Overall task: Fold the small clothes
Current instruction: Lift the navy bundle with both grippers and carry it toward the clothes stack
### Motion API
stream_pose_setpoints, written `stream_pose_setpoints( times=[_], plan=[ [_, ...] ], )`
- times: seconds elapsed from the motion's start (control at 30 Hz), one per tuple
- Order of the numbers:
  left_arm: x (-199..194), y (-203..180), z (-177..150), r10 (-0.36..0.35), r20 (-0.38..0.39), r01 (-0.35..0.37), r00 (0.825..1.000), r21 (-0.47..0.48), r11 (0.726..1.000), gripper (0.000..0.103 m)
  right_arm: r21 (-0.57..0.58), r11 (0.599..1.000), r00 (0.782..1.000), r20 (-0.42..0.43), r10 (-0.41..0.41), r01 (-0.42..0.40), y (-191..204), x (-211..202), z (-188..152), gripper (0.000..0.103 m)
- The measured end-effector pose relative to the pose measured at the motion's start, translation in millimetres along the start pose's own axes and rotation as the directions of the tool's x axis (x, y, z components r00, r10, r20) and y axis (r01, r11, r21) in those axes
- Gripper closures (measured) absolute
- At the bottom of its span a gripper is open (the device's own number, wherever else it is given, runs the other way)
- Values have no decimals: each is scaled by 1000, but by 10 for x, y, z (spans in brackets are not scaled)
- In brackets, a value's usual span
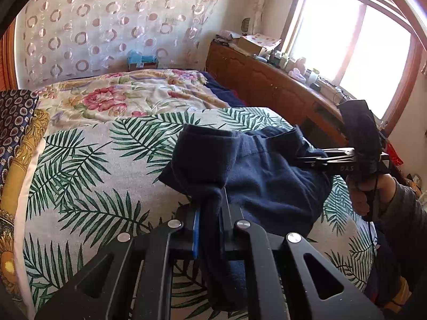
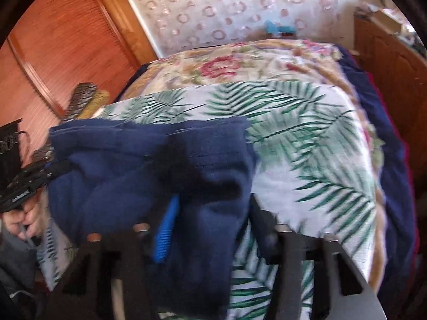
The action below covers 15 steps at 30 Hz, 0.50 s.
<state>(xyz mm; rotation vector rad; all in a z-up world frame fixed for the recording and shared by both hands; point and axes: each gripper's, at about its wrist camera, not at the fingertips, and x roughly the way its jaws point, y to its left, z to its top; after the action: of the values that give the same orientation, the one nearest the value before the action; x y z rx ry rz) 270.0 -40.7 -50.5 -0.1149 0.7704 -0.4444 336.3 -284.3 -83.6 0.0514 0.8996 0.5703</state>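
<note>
Right, both tongs are clamped onto the same navy garment (image 1: 256, 176), lifting it off the leaf-print sheet (image 1: 88, 165) on the bed. The left tongs (image 1: 210, 213) have a bunched corner of the cloth pinched tight between the jaws, with a blue pad (image 1: 196, 229) showing along one finger; the fabric spills down over the front of the tool. Off to their right, the right tongs (image 1: 301, 160) come in sideways and bite into the far edge of the garment, a hand (image 1: 373, 192) gripping the handle behind.

From the right tongs (image 2: 186, 213) the picture is blurred, but navy cloth is squeezed against a blue pad (image 2: 165, 234) and drapes over both fingers. To their left the other tongs (image 2: 50, 170) hold the opposite corner, so the garment (image 2: 120, 165) hangs stretched between the two tools, above the leaf-print sheet (image 2: 307, 160).

Beyond both tongs lies a floral blanket (image 1: 128, 96), then a curtain with ring patterns (image 1: 106, 18). Right of the left tongs, a wooden cabinet (image 1: 267, 80) runs under a bright window (image 1: 347, 40), its top crowded with small things.
</note>
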Motion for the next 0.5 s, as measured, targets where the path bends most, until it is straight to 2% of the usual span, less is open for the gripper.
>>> stream_pose_setpoints(
  times=[0.1,0.17,0.3,0.4,0.5],
  plan=[
    [-165,-42,22,-22,42,22,999,4,1000,92,-49,999,1000,20,-24,25,87,-20,15,82],
    [-330,-41,34,-28,80,28,996,1,1000,92,-72,996,998,51,-41,44,196,-53,20,83],
    [-679,72,58,-16,155,21,988,-26,999,92,-136,990,992,123,-19,36,516,-133,122,84],
    [-1012,251,41,20,215,-9,976,-52,999,92,-188,982,986,168,16,16,794,-154,311,84],
    [-1353,461,8,86,274,-66,958,-82,994,92,-256,967,977,203,59,-5,1143,-103,569,84]
  ],
)
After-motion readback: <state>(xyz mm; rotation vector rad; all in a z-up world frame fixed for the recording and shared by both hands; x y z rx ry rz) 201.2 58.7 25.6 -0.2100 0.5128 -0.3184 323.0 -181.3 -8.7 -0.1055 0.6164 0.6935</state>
